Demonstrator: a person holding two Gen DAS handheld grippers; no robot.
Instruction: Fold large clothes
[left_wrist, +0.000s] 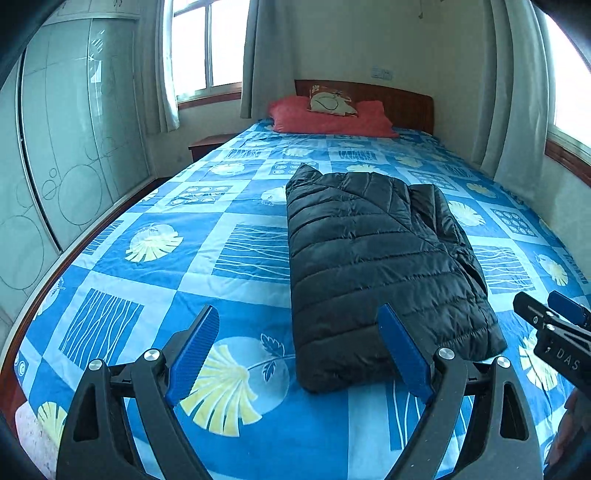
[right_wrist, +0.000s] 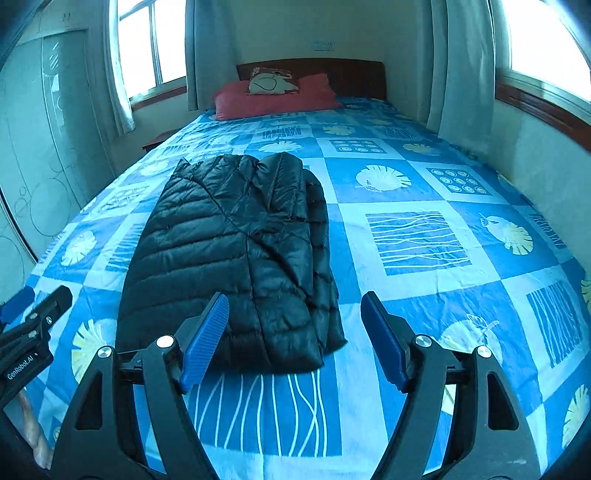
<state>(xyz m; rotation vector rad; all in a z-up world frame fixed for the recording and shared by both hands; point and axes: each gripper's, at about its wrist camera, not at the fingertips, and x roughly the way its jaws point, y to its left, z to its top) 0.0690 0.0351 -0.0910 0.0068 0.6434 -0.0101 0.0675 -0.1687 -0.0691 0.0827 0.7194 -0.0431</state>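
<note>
The left hand-held gripper (left_wrist: 299, 347) hangs over the near end of the bed (left_wrist: 155, 236) with its blue pads spread wide apart, gripping nothing and clear of the cloth. The right hand-held gripper (right_wrist: 293, 332) is likewise parted, a little less widely, and empty. The black quilted jacket (left_wrist: 376, 266), folded into a long bundle, lies on the blue patterned bedspread just beyond both. A red pillow (left_wrist: 328, 118) rests at the far headboard.

A bed (left_wrist: 155, 295) under a blue patterned sheet fills the room. At its head, 1 red pillow (left_wrist: 332, 120) carries a small patterned cushion (left_wrist: 332, 101). Beside the bed: wardrobe (left_wrist: 74, 155), curtained windows (left_wrist: 207, 48).
</note>
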